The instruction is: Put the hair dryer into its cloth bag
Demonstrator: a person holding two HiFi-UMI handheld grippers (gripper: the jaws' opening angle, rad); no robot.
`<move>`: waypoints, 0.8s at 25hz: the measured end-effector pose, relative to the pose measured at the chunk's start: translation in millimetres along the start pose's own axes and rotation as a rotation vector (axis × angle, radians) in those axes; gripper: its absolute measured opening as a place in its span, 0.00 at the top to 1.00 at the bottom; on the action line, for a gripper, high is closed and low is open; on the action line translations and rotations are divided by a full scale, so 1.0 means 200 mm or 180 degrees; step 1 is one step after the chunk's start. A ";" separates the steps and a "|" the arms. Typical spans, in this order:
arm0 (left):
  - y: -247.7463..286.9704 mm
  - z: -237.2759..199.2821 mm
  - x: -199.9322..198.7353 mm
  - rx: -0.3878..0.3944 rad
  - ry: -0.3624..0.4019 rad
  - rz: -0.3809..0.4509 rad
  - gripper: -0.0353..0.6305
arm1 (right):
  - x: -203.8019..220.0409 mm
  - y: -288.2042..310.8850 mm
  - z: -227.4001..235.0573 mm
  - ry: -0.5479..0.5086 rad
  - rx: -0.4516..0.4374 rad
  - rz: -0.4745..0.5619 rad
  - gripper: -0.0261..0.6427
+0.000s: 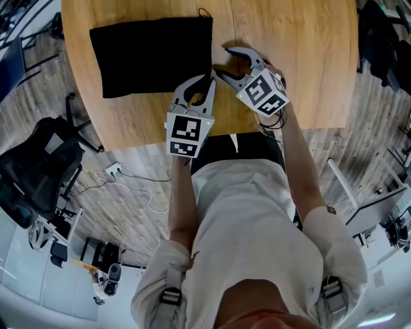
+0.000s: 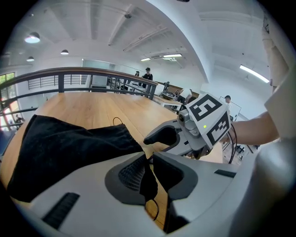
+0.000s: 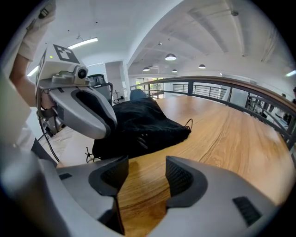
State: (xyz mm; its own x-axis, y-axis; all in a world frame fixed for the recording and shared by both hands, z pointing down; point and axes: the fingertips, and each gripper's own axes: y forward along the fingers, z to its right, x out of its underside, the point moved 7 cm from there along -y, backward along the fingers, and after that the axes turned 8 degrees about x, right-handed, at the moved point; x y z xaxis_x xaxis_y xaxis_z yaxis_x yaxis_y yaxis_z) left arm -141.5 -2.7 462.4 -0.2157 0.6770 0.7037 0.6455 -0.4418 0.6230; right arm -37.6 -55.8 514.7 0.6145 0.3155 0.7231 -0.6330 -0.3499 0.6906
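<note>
The wooden tabletop [image 1: 308,64] fills the upper part of my head view, with plank flooring around it and a dark office chair [image 1: 38,160] standing off its left edge. The black cloth bag [image 1: 151,54] lies on the left half of the tabletop, nearer the far edge than the near one. Its drawstring [image 1: 204,11] loops out at the far right corner of the cloth.

My left gripper [image 1: 198,87] sits at the bag's near right corner. In the left gripper view its jaws are pressed together on a fold of the black fabric, which hangs down between the pads.

My right gripper [image 1: 226,62] is just to the right of it, over bare wood and close to the bag's right edge without touching it. In the right gripper view its jaws stand well apart, with only wood grain showing between them.

From that side the bag looks heaped and bulky rather than flat. I can't tell whether the hair dryer is inside it.
</note>
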 end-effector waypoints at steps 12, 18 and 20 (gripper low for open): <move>-0.05 0.07 -0.11 0.0114 0.0251 0.0134 0.84 | -0.10 -0.29 0.03 0.0007 0.0358 0.0215 0.60; -0.11 0.10 -0.22 0.0132 0.0439 0.0301 0.85 | -0.22 -0.48 0.05 0.0109 0.0643 0.0531 0.71; -0.14 0.10 -0.27 0.0114 0.0499 0.0372 0.87 | -0.26 -0.54 0.06 0.0158 0.0713 0.0636 0.76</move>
State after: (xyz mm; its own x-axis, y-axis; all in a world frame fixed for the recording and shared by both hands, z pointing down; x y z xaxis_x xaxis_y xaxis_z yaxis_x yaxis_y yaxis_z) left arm -132.6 -15.2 400.4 -0.2475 0.5210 0.8169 0.6979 -0.4890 0.5233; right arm 3.1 -44.7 402.2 0.4611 0.2616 0.8479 -0.6159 -0.5935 0.5181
